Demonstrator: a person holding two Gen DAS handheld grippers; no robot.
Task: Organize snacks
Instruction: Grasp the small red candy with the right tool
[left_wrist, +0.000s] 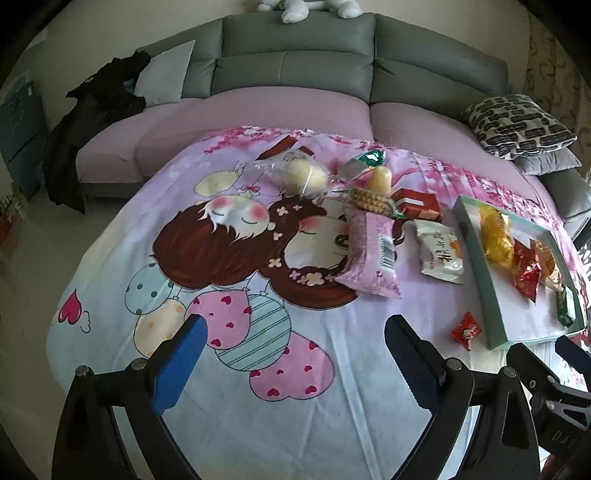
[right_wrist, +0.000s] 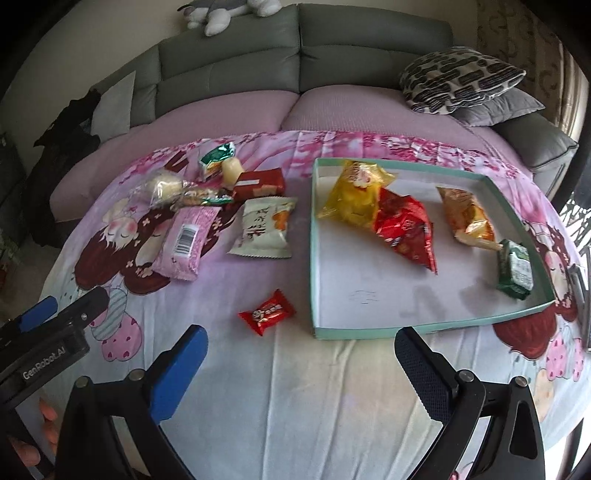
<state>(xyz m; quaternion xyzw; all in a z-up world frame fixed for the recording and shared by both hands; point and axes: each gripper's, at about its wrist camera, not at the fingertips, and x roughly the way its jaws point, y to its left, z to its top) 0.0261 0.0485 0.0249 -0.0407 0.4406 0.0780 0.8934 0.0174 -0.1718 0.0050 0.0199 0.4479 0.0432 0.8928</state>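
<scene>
A shallow teal-rimmed tray (right_wrist: 314, 236) (left_wrist: 476, 251) lies on the cartoon-print cloth and holds a yellow bag (right_wrist: 351, 192), a red bag (right_wrist: 406, 229), an orange packet (right_wrist: 467, 218) and a green packet (right_wrist: 515, 271). Loose on the cloth are a small red candy (right_wrist: 266, 312) (left_wrist: 466, 329), a white pouch (right_wrist: 266, 229) (left_wrist: 441, 254), a pink packet (right_wrist: 184, 240) (left_wrist: 373, 254), a red box (right_wrist: 260, 182) and a clear bag of buns (left_wrist: 295, 173). My right gripper (right_wrist: 301, 365) hovers open just near of the candy and the tray's front edge. My left gripper (left_wrist: 295, 354) is open over bare cloth.
The cloth covers a table in front of a grey sofa (left_wrist: 295, 62) with lilac seat covers. Patterned cushions (right_wrist: 458, 79) sit at its right end, dark clothing (left_wrist: 92, 122) at its left, plush toys (right_wrist: 221, 14) on the backrest. The left gripper's body (right_wrist: 48, 332) shows at lower left.
</scene>
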